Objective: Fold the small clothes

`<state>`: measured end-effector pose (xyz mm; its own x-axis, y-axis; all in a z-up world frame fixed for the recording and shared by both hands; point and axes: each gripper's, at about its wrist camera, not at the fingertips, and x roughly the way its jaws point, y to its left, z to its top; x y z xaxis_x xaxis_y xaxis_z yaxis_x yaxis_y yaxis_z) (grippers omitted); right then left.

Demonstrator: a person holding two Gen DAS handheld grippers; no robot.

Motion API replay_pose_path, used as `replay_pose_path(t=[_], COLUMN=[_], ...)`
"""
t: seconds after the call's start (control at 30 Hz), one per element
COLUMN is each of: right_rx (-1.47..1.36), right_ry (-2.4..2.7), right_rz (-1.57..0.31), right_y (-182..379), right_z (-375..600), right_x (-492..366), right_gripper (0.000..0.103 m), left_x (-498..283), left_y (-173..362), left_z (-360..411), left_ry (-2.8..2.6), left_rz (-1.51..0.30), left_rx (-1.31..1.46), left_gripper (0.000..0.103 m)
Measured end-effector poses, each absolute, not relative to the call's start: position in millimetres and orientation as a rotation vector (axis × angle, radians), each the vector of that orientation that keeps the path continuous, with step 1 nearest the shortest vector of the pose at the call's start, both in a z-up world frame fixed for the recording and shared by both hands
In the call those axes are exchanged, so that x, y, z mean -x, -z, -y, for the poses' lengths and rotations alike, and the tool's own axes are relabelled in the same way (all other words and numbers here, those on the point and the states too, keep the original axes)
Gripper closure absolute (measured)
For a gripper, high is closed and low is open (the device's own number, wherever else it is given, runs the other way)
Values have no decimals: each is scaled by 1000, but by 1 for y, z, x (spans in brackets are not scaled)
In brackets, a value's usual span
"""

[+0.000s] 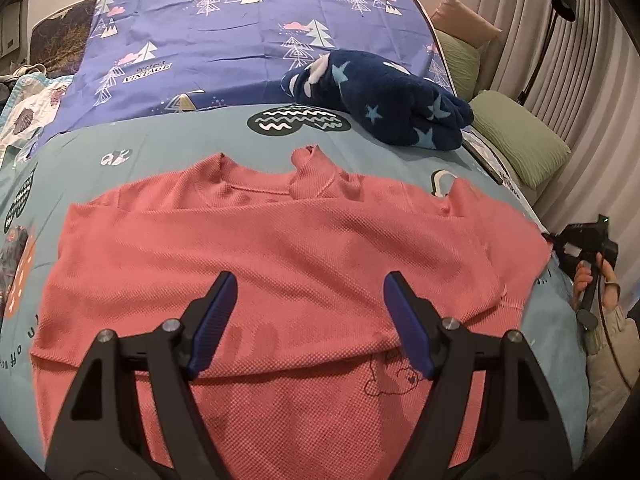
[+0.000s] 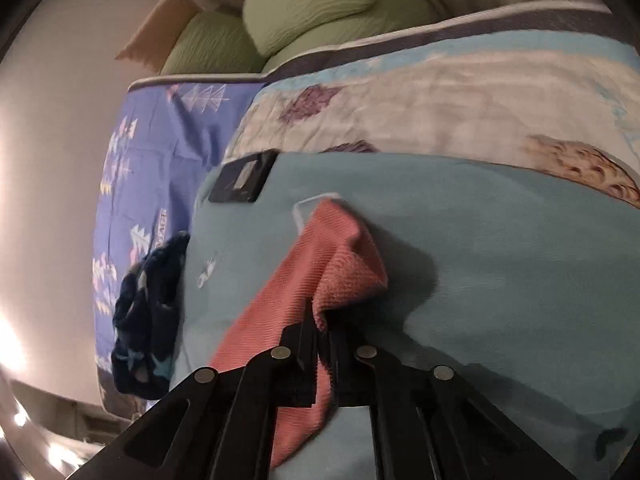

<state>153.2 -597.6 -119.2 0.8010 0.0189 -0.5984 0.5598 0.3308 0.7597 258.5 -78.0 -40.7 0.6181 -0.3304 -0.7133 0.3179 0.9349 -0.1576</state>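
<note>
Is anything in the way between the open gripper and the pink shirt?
No, nothing visible is. The left gripper hangs open right over the pink shirt, with only shirt between its fingers. The navy star blanket lies farther back on the bed. The right gripper is already shut on the shirt's edge.

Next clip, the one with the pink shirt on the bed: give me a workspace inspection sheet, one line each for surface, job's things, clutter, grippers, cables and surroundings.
Surface: bed with a teal cover; a purple tree-print sheet lies beyond it.
Job's things: pink shirt spread on the cover, lower edge folded up, some wrinkles.
Clutter: navy star-print fleece bundled past the shirt; a flat black device on the cover; a leaf-print quilt at the bed's edge.
Grippers: left gripper open above the shirt, holding nothing; right gripper shut on an edge of the shirt.
Cables: thin dark cord hanging by the right hand.
Surroundings: green pillows, floor lamp, pleated curtain.
</note>
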Motion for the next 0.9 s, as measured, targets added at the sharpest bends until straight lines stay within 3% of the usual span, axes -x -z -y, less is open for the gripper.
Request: replay_pose_path(t=[0.27,0.37,0.63,0.9], right_rx=[-745,-576,-271,-254], right_ry=[-25,-184,-391,-411], right_rz=[-441,-450,-702,-809], right_y=[-15,-36,20,53], right_z=[449,364,217,210], right_x=[-180,-192,-205,-198], right_gripper=[98,98,97,93], left_x=[-260,-258,-248,-253], left_y=[35,33,32,39], left_z=[70,62,33,55], left_ry=[377,376,451,653], left_rz=[-808,-806,-829,-935], left_rx=[69,97,194,274], left_gripper=[27,27,27,26])
